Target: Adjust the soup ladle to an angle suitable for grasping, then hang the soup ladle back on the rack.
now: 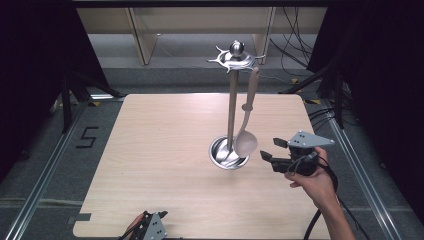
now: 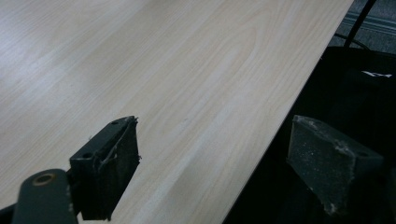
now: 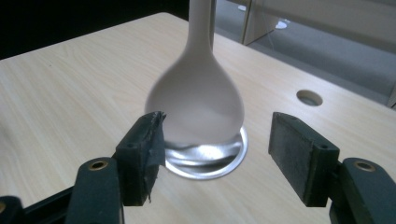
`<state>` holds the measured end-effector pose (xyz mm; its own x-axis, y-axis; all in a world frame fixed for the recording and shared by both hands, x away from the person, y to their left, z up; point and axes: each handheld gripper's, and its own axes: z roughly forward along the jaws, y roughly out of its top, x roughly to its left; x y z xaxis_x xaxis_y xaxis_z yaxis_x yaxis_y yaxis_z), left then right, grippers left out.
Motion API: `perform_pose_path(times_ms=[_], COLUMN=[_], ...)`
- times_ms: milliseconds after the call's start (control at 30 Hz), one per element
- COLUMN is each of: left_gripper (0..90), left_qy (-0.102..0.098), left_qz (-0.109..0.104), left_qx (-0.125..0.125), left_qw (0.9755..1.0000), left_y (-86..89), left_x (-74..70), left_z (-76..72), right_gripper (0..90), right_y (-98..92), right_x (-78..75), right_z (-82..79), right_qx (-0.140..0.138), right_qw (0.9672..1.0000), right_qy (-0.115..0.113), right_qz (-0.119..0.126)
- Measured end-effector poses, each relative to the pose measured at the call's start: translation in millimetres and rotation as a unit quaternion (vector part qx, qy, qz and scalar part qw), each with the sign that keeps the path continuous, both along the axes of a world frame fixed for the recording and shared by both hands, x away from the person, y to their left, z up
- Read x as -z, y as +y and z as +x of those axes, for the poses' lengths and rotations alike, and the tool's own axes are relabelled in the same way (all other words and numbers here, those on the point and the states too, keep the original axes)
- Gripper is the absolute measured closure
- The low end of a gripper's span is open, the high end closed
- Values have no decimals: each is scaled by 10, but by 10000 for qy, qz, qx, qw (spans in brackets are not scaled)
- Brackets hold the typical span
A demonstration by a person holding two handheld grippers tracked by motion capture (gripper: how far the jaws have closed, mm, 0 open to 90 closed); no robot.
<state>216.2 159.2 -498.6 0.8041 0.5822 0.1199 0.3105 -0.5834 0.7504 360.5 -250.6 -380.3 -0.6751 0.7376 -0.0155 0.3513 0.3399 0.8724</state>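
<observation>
Here a pale ladle [image 1: 247, 120] hangs from the hooked top of a metal stand [image 1: 230, 100] whose round base sits right of the counter [image 1: 160, 150] centre. At the base's 3 o'clock, the right gripper [image 1: 270, 150] faces the ladle's bowl with jaws spread, holding nothing. At 6 o'clock on the counter's edge, the left gripper [image 1: 150, 227] rests, jaws parted and empty.

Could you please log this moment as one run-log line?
right gripper: open, beside hanging spoon | left gripper: open, table edge | stand: upright
</observation>
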Motion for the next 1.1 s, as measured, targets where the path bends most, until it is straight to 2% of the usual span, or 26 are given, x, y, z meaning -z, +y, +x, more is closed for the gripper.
perform_pose_path(times_ms=[100, 133, 167, 200, 267, 367, 400, 433, 467, 500, 533, 567, 600, 633, 667, 700, 733, 867, 933, 967, 1000, 1067, 1100], left_gripper=[156, 156, 157, 156, 157, 156, 157, 156, 156, 156, 157, 156, 156, 156, 156, 156, 156, 156, 156, 156, 156, 156, 156], left_qy=[-25, -32, -32, -41, -59, -18, -23, -23, -51, -54, -55, -58, -62, -60, -61, -56, -50, -51, -60, -84, -60, -67, -77], left_qz=[118, 155, 155, 114, 120, 105, 103, 103, 110, 114, 120, 121, 151, 134, 129, 145, 140, 199, 211, 207, 144, 194, 219], left_qx=[30, 53, 53, 35, 27, 17, 25, 25, 35, 39, 40, 40, 49, 40, 39, 46, 50, 29, 34, 31, 42, 37, 45], left_qw=[9999, 9999, 9999, 9999, 9999, 9999, 9999, 9999, 9999, 9999, 9999, 9999, 9999, 9999, 9999, 9999, 9999, 9998, 9998, 9997, 9999, 9998, 9997], left_y=[5, 6, 6, 2, 7, 6, 5, 5, 6, 6, 6, 7, 10, 8, 7, 5, 2, 4, 6, 2, -1, -2, -1], left_x=[2, 0, 0, -1, -5, 0, -1, -1, -6, -5, -4, -5, -9, -9, -10, -11, -11, -14, -15, -16, -15, -19, -20], left_z=[8, 10, 10, 4, 6, 6, 6, 6, 5, 4, 4, 4, 6, 6, 7, 8, 5, 3, 2, 2, 2, -1, -1], right_gripper=[361, 360, 359, 357, 355, 352, 351, 351, 349, 349, 348, 347, 347, 347, 346, 346, 345, 344, 344, 344, 344, 344, 343], right_y=[-37, -49, -65, -78, -98, -122, -130, -133, -140, -146, -146, -159, -156, -177, -179, -176, -198, -214, -224, -224, -241, -239, -241], right_x=[87, 106, 139, 153, 188, 238, 247, 267, 277, 298, 315, 330, 347, 362, 382, 396, 408, 449, 469, 471, 474, 485, 494], right_z=[-18, -37, -19, -36, -52, -69, -86, -91, -107, -108, -126, -125, -148, -139, -150, -172, -167, -202, -206, -226, -213, -241, -242], right_qx=[-15, 20, 9, 25, 54, 48, 45, 60, 38, 41, 60, 1, 68, -11, 26, 58, 1, 53, 97, 142, 56, 119, 96], right_qw=[10000, 9998, 10000, 9998, 9997, 9998, 9995, 9997, 9994, 9996, 9993, 9995, 9992, 9993, 9994, 9990, 9992, 9986, 9989, 9983, 9986, 9983, 9985], right_qy=[33, 171, 17, 171, 247, 202, 285, 232, 329, 256, 352, 303, 388, 352, 312, 416, 355, 486, 439, 547, 479, 546, 500], right_qz=[-16, -33, -57, -58, -32, -48, -83, -64, -103, -119, -78, -129, -93, -143, -146, -124, -195, -185, -155, -149, -215, -179, -182])
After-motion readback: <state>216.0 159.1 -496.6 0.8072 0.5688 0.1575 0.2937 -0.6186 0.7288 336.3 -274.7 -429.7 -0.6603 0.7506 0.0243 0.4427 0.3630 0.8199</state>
